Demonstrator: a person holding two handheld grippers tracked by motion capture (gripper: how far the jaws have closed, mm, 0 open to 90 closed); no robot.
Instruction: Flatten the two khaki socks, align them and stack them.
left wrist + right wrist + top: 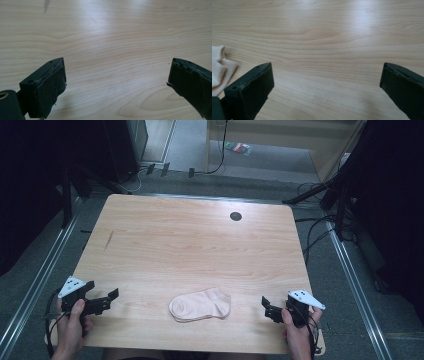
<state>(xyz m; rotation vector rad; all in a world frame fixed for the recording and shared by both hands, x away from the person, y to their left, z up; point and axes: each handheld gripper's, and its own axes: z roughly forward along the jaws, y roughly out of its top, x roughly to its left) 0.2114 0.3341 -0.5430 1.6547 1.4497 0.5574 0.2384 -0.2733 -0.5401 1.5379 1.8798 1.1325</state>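
Socks [200, 304], pale pink and stacked, were laid flat near the table's [190, 240] front edge, between the left gripper [106, 301] and right gripper [268, 308]; both were held with jaws spread wide, nothing grasped.

Bare wooden table [190, 245] lies open all around the sock [201, 304]; both gripper paths toward the sock are unobstructed, left [111, 298] and right [267, 307]

Probably a lab: floor cables [312, 232], rails [352, 275]
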